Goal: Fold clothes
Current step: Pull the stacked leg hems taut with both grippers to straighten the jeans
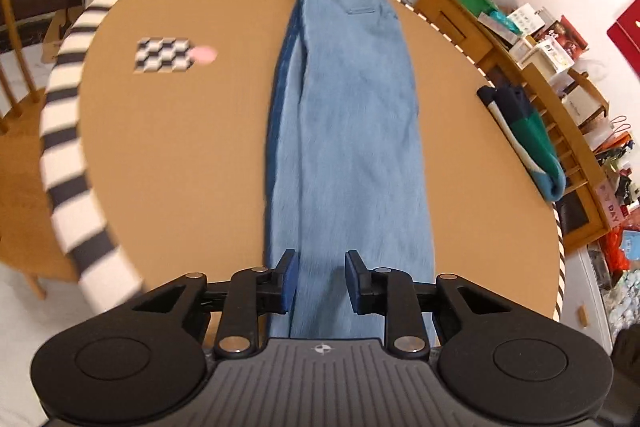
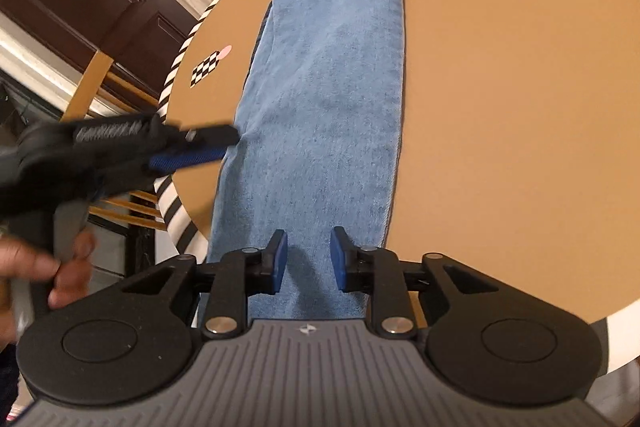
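Note:
A pair of light blue jeans (image 1: 352, 107) (image 2: 328, 87), folded lengthwise leg on leg, lies flat down the middle of the round tan table (image 1: 160, 167) (image 2: 500, 107), waist and back pocket at the far end. My left gripper (image 1: 321, 279) hovers over the near leg end, jaws apart, with no cloth pinched. In the right wrist view the left gripper (image 2: 208, 147) reaches in from the left to the jeans' left edge. My right gripper (image 2: 308, 259) stands open just above the near leg end, casting a shadow on the denim.
A checkered card (image 1: 162, 55) (image 2: 206, 67) with a pink dot lies left of the jeans. A folded dark and green garment (image 1: 528, 135) sits at the table's right rim. Wooden chairs (image 1: 16, 99) and a cluttered sideboard (image 1: 520, 39) surround the table. A hand (image 2: 60, 267) holds the left gripper's handle.

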Available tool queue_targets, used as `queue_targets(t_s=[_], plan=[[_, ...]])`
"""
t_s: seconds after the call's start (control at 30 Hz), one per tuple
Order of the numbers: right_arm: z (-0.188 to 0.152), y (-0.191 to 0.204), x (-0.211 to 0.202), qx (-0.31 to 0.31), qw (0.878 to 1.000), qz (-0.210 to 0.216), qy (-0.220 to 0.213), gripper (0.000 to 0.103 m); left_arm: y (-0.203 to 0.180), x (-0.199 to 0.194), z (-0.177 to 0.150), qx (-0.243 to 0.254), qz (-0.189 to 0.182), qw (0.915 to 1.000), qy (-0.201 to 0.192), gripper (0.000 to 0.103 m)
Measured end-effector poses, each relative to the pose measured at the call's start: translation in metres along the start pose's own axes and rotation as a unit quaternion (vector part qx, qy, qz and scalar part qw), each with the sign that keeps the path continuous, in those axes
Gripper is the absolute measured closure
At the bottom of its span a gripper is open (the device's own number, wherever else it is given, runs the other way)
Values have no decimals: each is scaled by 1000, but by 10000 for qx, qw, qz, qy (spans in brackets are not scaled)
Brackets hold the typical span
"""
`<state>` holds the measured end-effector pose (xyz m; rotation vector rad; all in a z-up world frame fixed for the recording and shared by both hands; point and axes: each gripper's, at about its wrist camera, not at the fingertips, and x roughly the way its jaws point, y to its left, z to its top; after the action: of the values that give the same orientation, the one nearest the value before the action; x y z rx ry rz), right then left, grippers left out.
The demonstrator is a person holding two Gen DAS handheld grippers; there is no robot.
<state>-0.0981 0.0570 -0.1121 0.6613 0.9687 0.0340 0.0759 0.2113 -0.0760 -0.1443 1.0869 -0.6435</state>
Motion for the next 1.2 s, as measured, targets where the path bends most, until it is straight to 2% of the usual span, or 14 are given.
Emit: queue_targets(t_s=[0.17, 0.3, 0.47, 0.57, 0.63, 0.77, 0.9, 0.93, 1.0, 1.03, 1.07, 1.13, 1.17, 1.2], plan=[[3, 3, 2, -80, 9999, 30, 124, 73, -1, 29, 17, -158, 8, 9994, 298, 80], [5, 2, 2, 52, 9995, 198, 220, 61, 6, 35, 23, -422, 4, 9985, 337, 94], [6, 1, -1, 73, 9993, 238, 287, 60, 13, 36, 23, -639, 17, 9975, 300, 97], [6, -3, -1, 175, 9989, 299, 318, 60, 24, 35, 24, -1001, -94, 9943, 347, 80], [6, -5, -1, 223, 9987, 332, 323, 60, 28, 35, 26, -1109, -201, 9926, 441, 78], [6, -5, -2, 227, 9985, 348, 353, 59, 27, 33, 27, -899, -199, 9930, 735, 73], [8, -9, -1, 343, 9979, 419, 348, 58, 31, 33, 23, -901, -476, 9890, 1069, 67], [8, -10, -1, 391, 9977, 441, 342, 58, 33, 34, 23, -966, -559, 9874, 1126, 65], [7, -12, -2, 474, 9972, 476, 332, 57, 39, 37, 23, -1289, -750, 9817, 1182, 54], [7, -12, -2, 509, 9970, 488, 330, 57, 42, 39, 24, -1481, -846, 9782, 1183, 53], [8, -13, -2, 522, 9969, 490, 331, 57, 45, 41, 23, -1634, -919, 9754, 1157, 55], [8, -12, -3, 509, 9970, 470, 342, 57, 46, 43, 22, -1698, -876, 9763, 1014, 67], [8, -11, -3, 497, 9971, 457, 347, 57, 45, 44, 21, -1704, -833, 9774, 936, 77], [7, -10, -3, 472, 9973, 443, 350, 57, 45, 44, 19, -1705, -807, 9784, 850, 82]])
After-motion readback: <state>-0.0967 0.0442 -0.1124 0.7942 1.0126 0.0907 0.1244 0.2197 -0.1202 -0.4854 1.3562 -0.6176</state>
